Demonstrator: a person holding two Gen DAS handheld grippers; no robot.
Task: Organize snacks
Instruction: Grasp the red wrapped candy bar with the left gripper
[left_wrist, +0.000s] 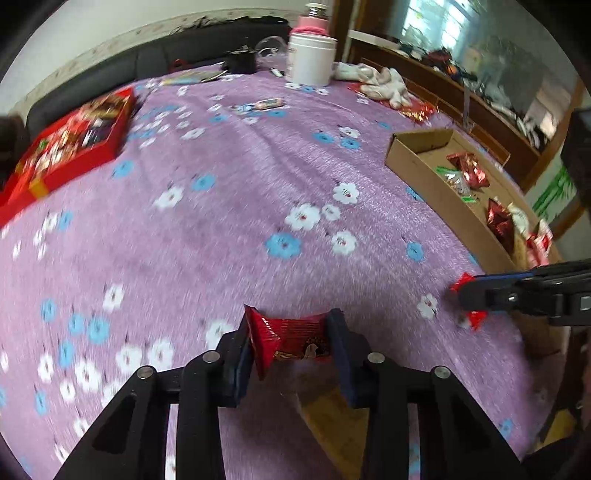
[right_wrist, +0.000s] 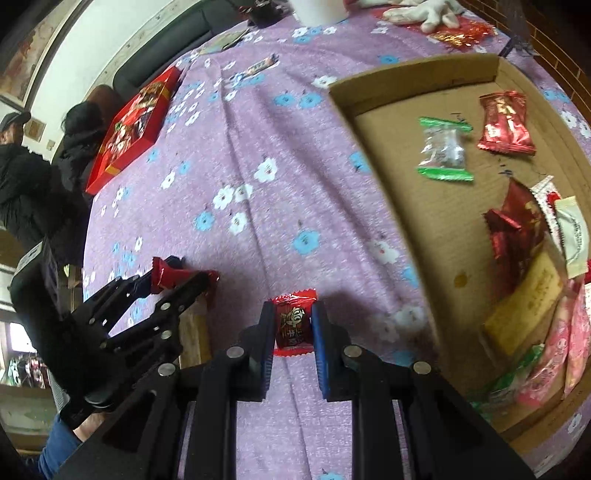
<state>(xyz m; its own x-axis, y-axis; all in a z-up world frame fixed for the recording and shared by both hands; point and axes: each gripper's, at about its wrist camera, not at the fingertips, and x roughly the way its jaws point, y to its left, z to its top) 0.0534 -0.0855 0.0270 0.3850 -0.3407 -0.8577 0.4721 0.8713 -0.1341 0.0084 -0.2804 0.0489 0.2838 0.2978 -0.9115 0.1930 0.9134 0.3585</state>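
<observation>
While jaws pinch crinkly foil snacks, corrugated box

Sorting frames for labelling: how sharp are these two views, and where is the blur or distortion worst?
Left wrist view: motion blur smears the tablecloth and red box; the left gripper and its red snack packet stay fairly crisp. Right wrist view: sharper overall, the red candy print is readable, the cardboard tray bends with fisheye curvature.
</observation>
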